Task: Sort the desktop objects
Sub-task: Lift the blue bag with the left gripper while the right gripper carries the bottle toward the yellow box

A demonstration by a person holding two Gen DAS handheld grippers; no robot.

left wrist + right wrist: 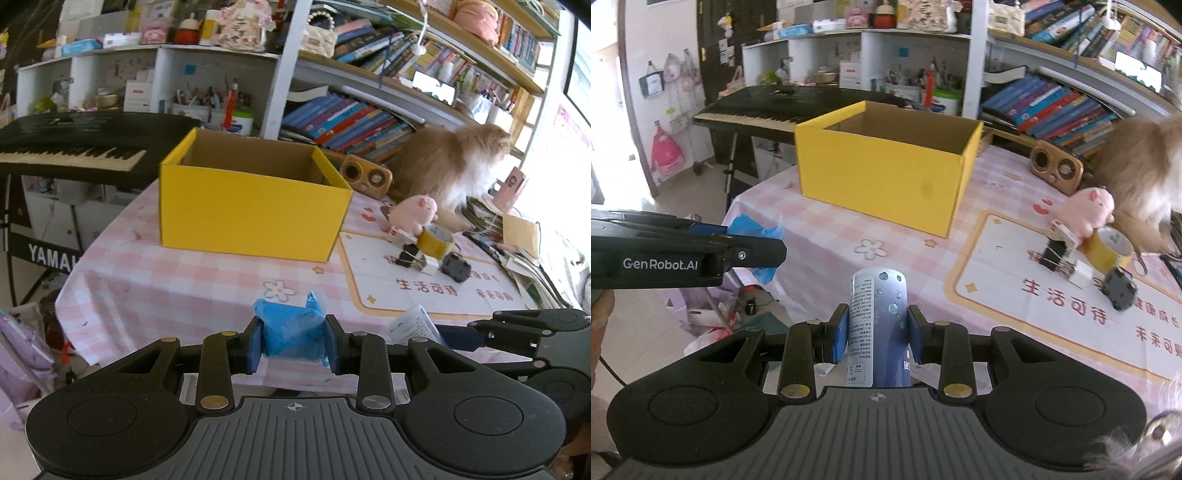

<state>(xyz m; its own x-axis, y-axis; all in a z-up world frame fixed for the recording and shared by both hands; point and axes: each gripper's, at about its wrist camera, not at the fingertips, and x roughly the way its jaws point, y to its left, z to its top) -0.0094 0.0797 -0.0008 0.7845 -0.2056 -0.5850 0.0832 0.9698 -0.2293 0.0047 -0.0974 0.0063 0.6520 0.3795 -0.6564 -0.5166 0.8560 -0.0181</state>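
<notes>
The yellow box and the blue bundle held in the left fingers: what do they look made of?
Yellow box: apparently corrugated cardboard with a matte yellow outer face; the inside walls are plain brown and the cut rim looks thick. Blue bundle: probably thin plastic film or a packet, crinkled and slightly glossy, with a loose translucent corner; its contents cannot be seen.

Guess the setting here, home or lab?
Most likely a home study or living room, not a lab. Crowded bookshelves line the wall, a Yamaha keyboard stands beside the table with the pink checked tablecloth, and a fluffy cat sits behind the yellow box.
</notes>
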